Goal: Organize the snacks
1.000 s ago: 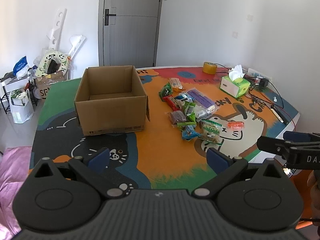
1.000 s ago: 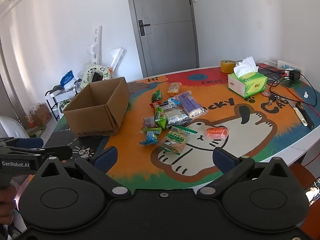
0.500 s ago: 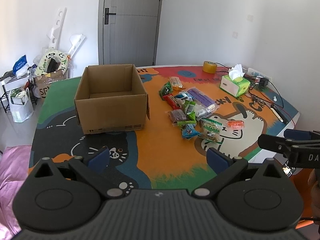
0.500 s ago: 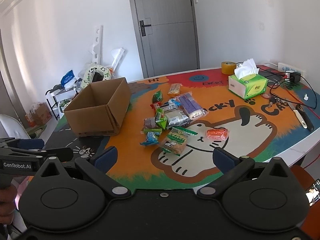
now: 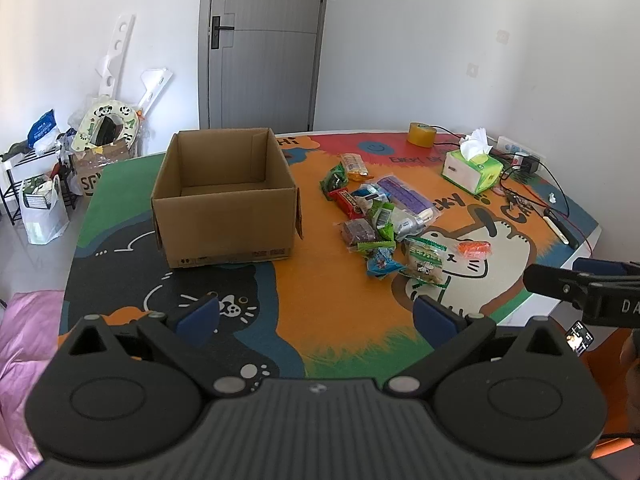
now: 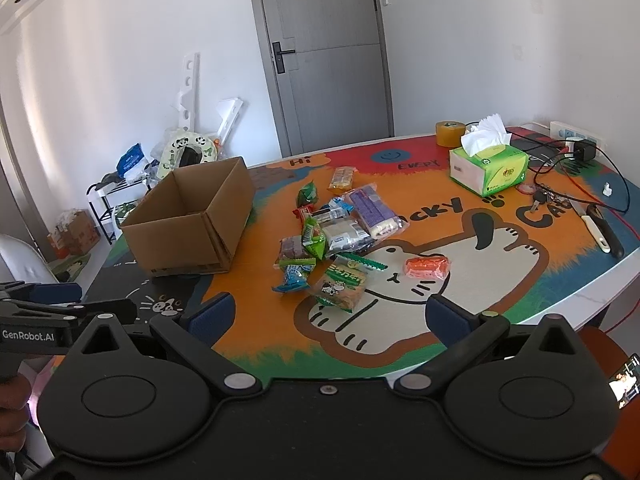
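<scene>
Hovering short of the near table edge, our left tongs (image 5: 316, 314) stand spread wide with nothing between the blue pads, and our right tongs (image 6: 327, 316) are spread the same way, also bare. We see the right tool's arm poking in at the right edge of the left view, and the left tool's arm at the left edge of the right view, so the two sit side by side.

Ahead of the left tongs, slightly to their left, a cardboard box (image 5: 226, 216) sits open-topped on the cartoon-cat table mat (image 5: 340, 320); what little of its floor we can see is bare. Ahead of the right tongs lies the pile of snacks (image 6: 336, 232), loose on the mat and just right of the box without touching it. Nearest to us are a green cracker packet (image 6: 340, 286) and a small blue packet (image 6: 294, 278); an orange packet (image 6: 426, 266) lies alone just right of them. A purple packet (image 6: 374, 212) sits deeper in the heap.

Farther off to the right stand a green tissue box (image 6: 488, 168) and a roll of tape (image 6: 448, 133), with cables near the far edge. Beyond the table, a grey door (image 5: 264, 44) is closed.
</scene>
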